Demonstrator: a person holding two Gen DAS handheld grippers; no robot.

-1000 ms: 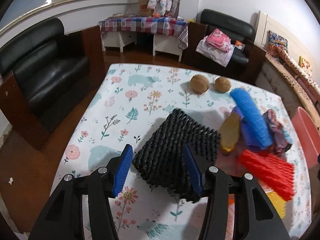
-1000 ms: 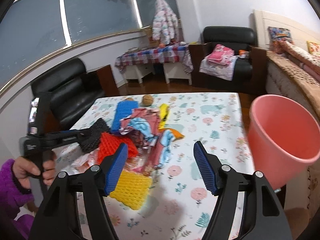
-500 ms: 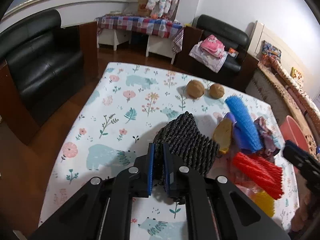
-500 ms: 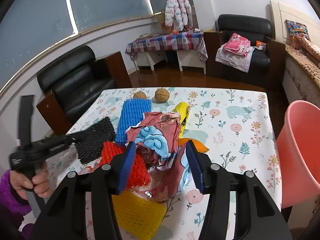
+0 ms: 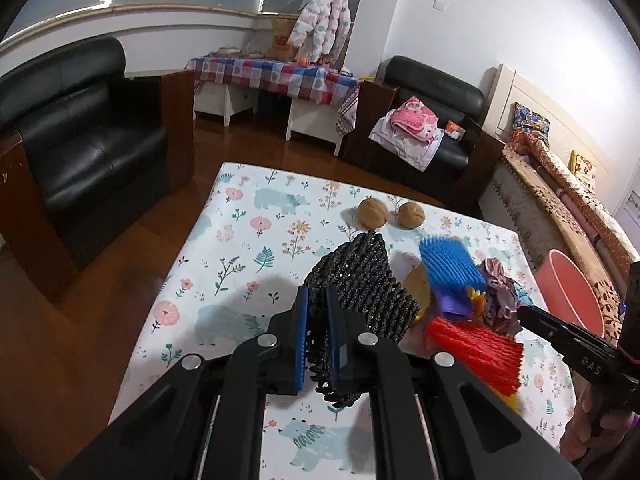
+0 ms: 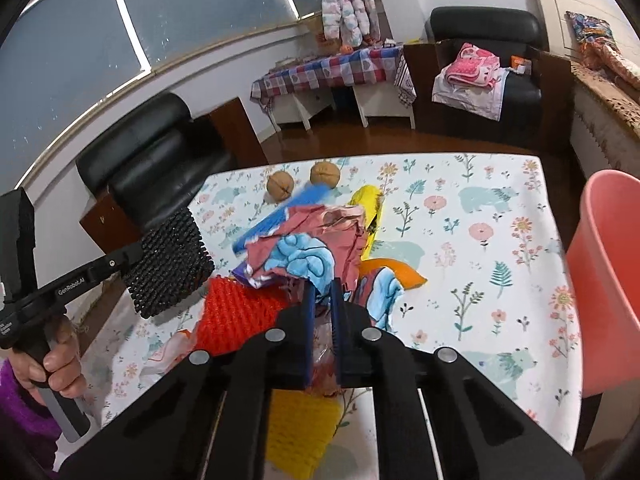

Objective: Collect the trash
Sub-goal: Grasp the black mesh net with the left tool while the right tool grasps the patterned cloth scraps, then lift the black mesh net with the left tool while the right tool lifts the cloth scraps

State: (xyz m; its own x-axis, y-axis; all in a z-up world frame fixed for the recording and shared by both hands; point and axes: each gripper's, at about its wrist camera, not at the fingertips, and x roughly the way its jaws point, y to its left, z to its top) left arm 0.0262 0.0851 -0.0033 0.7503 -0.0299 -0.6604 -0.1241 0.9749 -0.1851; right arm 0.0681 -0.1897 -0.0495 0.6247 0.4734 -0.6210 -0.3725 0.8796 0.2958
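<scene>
A table [image 5: 248,216] under a floral cloth carried the trash pile. Only the right wrist view showed the full wall of the pink bin [image 6: 600,280] at the table's right edge, the yellow foam net [image 6: 300,436] and the person's hand [image 6: 48,356]; the left wrist view showed just the bin's rim. The black foam net [image 5: 360,292] was lifted off the cloth, its long axis running away from the left gripper [image 5: 316,340], whose jaws were clamped on its near end. The right gripper [image 6: 322,320] had its jaws pressed together on the crumpled wrapper [image 6: 308,252] atop the pile. Two walnuts [image 5: 372,212] lay beyond.
</scene>
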